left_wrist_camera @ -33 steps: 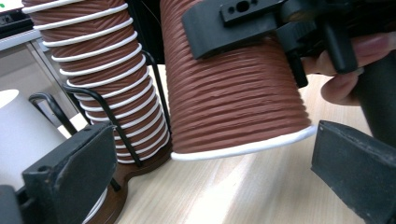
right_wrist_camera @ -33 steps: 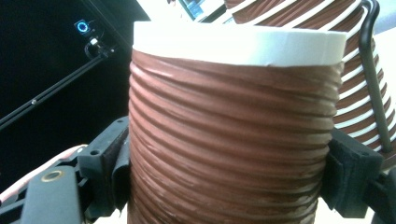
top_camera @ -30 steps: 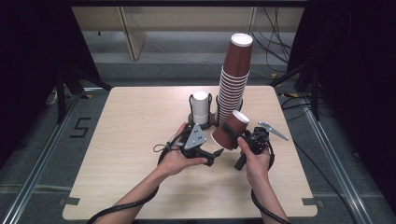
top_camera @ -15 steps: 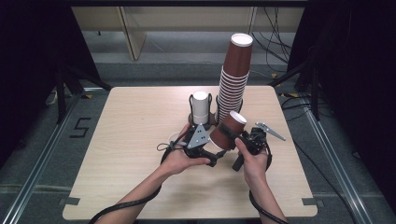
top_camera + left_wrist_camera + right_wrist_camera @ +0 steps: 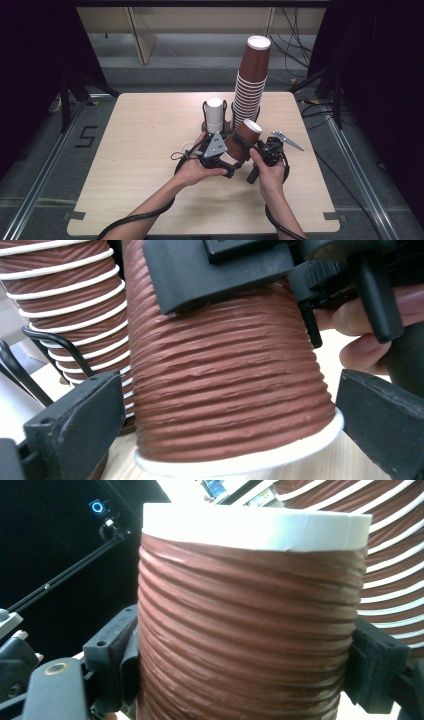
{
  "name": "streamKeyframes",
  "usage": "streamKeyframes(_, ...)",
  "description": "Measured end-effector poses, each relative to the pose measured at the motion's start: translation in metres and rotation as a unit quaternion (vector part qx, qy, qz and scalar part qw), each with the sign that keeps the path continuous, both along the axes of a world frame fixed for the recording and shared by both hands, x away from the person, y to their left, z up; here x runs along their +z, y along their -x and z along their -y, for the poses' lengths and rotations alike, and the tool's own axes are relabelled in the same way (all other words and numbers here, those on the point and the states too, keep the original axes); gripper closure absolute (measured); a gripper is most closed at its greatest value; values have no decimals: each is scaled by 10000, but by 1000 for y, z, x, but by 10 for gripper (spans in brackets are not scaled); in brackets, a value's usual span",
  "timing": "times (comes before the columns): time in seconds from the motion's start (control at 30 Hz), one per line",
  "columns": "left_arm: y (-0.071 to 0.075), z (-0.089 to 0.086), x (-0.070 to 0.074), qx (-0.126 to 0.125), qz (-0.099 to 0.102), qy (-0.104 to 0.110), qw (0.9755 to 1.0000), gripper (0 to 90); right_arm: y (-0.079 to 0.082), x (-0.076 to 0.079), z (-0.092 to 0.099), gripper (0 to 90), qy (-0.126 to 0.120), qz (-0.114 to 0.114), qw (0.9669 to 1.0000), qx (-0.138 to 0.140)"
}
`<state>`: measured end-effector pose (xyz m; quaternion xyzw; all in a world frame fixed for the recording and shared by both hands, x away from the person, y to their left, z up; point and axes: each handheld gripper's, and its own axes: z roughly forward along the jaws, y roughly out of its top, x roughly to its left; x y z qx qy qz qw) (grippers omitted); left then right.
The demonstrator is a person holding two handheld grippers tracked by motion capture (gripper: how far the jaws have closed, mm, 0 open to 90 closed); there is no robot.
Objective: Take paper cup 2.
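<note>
Brown ribbed paper cup point(image 5: 243, 139) sits tilted between my hands, near the tabletop point(image 5: 125, 150) centre. My right claw point(image 5: 240, 680) clamps its sides. My left claw point(image 5: 230, 435) gapes wide around its rim, untouching. The tall cup stack point(image 5: 250, 85) stands at twelve o'clock.

My right gripper point(image 5: 250, 150) clamps the tilted brown cup point(image 5: 243, 139); my left gripper point(image 5: 223, 156), jaws spread, brackets the cup's lower end.
</note>
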<state>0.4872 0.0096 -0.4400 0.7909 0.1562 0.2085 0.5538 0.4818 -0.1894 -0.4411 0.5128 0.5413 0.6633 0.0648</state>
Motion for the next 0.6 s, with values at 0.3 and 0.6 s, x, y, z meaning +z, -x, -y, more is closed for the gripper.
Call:
streamKeyframes(0.3,0,3,0,6,-133,29,9999,0,2,0,-3,184,-13,11,10000,53)
streamKeyframes(0.6,1,-1,3,483,59,-106,9988,30,1,1,-4,179,-20,-1,10000,86)
